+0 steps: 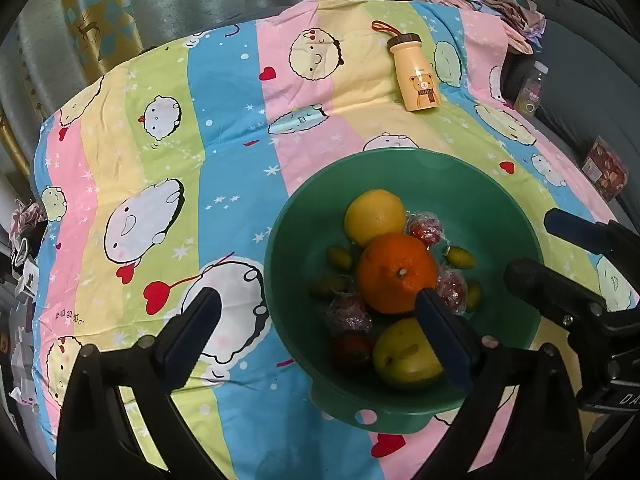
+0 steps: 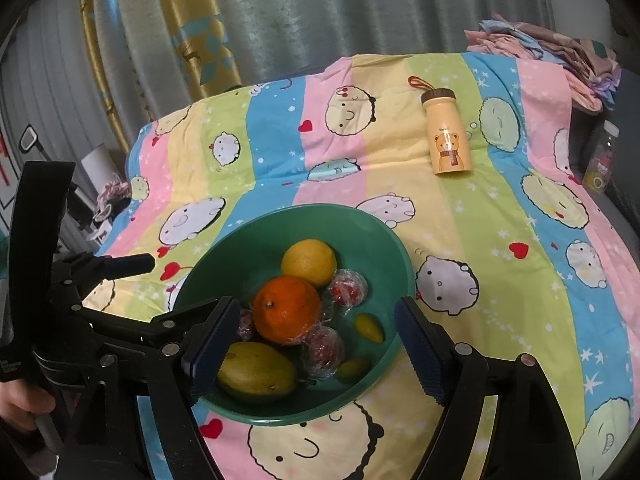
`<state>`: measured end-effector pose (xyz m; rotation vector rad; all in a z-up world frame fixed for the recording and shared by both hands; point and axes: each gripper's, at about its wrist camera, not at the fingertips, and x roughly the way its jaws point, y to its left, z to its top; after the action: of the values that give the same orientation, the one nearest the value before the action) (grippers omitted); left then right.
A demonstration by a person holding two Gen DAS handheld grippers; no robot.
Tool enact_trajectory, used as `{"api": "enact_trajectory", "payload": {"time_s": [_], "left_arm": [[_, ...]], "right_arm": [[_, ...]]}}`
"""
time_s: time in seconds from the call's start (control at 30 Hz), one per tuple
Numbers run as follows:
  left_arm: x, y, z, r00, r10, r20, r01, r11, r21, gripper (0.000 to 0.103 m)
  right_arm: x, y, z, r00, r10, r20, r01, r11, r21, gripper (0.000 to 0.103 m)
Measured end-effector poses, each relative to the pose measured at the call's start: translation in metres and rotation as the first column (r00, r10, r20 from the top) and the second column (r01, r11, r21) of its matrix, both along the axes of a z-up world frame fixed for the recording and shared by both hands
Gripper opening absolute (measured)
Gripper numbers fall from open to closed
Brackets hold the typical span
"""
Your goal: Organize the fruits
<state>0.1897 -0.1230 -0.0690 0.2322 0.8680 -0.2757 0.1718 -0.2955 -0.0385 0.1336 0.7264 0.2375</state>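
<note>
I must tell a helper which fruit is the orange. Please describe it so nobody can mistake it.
Find the green bowl on the striped cartoon cloth. The orange sits in the middle, on top of the pile. It alone is deep orange; the neighbours are yellow, green or plastic-wrapped red.

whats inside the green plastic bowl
The green plastic bowl holds an orange, yellow citrus, green mango, small green fruits and clear-wrapped red pieces. Anything beneath the pile is hidden.
</note>
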Motion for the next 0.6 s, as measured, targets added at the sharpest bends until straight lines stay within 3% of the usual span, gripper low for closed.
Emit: {"api": "enact_trajectory", "payload": {"time_s": [0.17, 0.6], "left_arm": [[-0.0005, 0.0008, 0.0017, 1.000, 0.001, 0.005, -0.001, 1.000, -0.002, 0.100], [-0.0042, -0.0023, 0.0066, 1.000, 0.006, 0.021, -0.005, 1.000, -0.011, 0.102]], "right_arm": [[-0.0001, 0.0004, 0.0007, 1.000, -0.002, 0.002, 0.002, 1.000, 0.000, 0.081], [-0.0006, -0.0026, 0.0024, 1.000, -0.027, 0.003, 0.027, 1.000, -0.011, 0.096]]}}
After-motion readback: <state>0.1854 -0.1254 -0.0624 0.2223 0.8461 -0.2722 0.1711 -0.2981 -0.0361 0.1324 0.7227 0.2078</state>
